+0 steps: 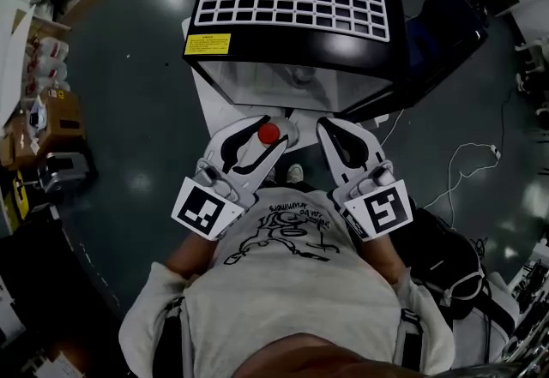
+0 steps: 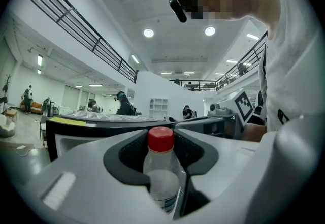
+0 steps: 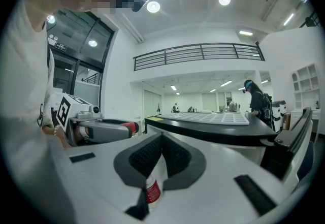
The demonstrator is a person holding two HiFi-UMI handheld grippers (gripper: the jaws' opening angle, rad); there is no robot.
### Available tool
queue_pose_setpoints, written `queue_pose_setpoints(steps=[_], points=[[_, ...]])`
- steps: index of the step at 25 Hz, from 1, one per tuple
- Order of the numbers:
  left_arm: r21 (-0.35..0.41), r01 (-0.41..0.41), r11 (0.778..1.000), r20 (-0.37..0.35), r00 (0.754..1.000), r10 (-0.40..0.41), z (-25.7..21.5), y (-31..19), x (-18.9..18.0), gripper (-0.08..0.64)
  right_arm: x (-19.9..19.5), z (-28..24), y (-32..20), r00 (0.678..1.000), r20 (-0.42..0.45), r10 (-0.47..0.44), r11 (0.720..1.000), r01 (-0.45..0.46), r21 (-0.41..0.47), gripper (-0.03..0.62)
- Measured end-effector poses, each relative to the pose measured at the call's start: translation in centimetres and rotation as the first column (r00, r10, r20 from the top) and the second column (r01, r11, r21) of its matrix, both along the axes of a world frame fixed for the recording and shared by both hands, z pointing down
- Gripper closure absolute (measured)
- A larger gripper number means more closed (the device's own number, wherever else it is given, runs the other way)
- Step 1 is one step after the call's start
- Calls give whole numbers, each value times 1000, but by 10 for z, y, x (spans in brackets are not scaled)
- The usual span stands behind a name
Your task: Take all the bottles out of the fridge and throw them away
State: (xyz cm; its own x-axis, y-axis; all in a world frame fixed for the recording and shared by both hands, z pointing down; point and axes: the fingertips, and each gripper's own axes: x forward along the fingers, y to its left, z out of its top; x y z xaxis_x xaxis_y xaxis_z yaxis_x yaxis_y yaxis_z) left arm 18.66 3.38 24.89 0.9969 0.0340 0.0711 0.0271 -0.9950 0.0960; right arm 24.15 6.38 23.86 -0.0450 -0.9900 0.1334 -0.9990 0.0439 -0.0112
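A big hall with a dark floor (image 1: 129, 111) and a black fridge (image 1: 292, 33). The left gripper (image 1: 281, 138) holds a red-capped bottle (image 2: 161, 167) upright, out in front of the fridge. The right gripper (image 1: 328, 129) is pinched shut. Squeeze firmly and carry the bottle straight.

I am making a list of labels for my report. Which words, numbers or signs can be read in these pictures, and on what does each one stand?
Nothing can be read for certain.
The yellow label on top of the fridge: print too small.
The print on the person's shirt: upside down, too blurred.
The label on the red-capped bottle: blurred.
The marker cubes: black-and-white patterns, no words.
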Motion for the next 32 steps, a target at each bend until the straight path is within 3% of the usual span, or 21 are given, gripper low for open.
queue_pose_setpoints(steps=[5,15,18,22,28,32], points=[[2,11,1000,5,1000,-11,0,11,8,402,8,-2,11,1000,4,-8,1000,8,4,583],[57,46,997,-55,998,-43,-3,34,41,402,39,1,37,999,4,-38,999,38,4,583],[53,60,997,-49,997,-57,-2,30,36,402,35,-1,34,999,4,-48,999,48,2,583],[46,72,996,-93,993,-67,-11,27,30,402,28,-5,30,998,-3,-62,998,62,-1,583],[7,107,994,-6,994,-107,5,22,21,402,21,-1,21,995,-6,-101,995,101,-2,583],[3,133,991,2,991,-133,9,24,20,402,20,2,21,992,-8,-127,992,127,-1,583]])
